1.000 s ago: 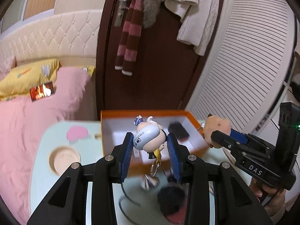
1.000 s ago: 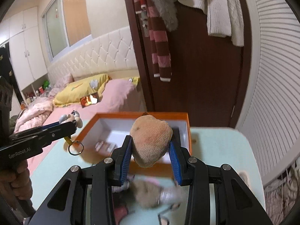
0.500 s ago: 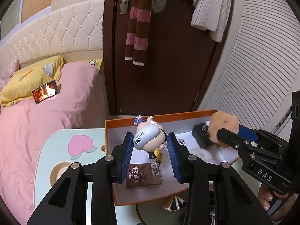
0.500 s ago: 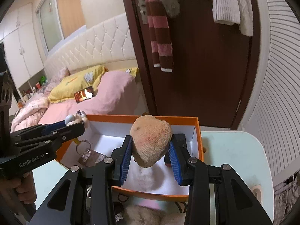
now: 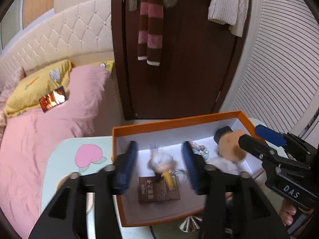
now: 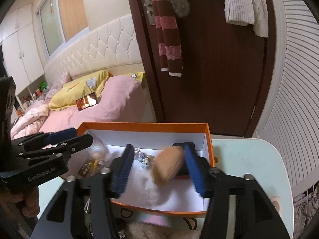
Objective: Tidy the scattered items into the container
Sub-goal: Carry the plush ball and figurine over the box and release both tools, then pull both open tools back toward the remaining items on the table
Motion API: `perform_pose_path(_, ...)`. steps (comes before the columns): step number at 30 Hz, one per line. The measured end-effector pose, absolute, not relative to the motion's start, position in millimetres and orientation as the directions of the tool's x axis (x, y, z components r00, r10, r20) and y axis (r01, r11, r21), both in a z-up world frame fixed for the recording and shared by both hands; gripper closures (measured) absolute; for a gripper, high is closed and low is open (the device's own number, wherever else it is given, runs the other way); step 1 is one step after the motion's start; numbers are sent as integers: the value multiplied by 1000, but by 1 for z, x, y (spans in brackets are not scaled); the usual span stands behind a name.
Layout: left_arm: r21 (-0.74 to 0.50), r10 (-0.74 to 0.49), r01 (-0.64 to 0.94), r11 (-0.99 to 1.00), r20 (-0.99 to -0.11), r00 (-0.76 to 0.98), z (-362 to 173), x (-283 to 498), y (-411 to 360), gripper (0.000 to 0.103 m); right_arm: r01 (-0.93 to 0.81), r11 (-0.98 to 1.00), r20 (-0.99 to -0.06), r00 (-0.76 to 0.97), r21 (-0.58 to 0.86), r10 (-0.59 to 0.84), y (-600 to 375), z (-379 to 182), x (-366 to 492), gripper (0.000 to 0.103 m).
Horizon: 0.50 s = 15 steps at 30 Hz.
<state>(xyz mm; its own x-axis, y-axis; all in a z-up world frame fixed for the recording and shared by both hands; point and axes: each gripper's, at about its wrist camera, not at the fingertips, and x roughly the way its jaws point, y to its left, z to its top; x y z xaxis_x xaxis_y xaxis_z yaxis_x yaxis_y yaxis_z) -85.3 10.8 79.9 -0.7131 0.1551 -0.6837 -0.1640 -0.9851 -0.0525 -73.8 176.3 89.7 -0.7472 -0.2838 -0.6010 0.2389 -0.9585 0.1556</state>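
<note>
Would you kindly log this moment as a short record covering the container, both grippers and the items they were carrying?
container: orange box, white inside, on pale table
left gripper: jaws just opened; figure keychain free between them, over brown card
right gripper: jaws just opened; tan plush inside box, against one pad
also in box: bead charm, black case

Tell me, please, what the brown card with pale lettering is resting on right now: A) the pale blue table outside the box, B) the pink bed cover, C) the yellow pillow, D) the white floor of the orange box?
D: the brown card lies flat on the white floor inside the orange box, just below the keychain figure between the left gripper jaws.
</note>
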Motion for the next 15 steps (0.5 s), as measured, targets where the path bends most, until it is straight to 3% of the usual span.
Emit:
perform_pose_path(2, -68, 166, -164, -984, -671, -723, 83, -82, 9, 30, 239, -959, -597, -750, 153, -283, 176, 91, -73, 47)
perform_pose_path(15, -125, 208, -167, -978, -646, -735, 93, -45, -8, 30, 229, -961, -563, -779, 154, -276, 183, 105, -40, 47)
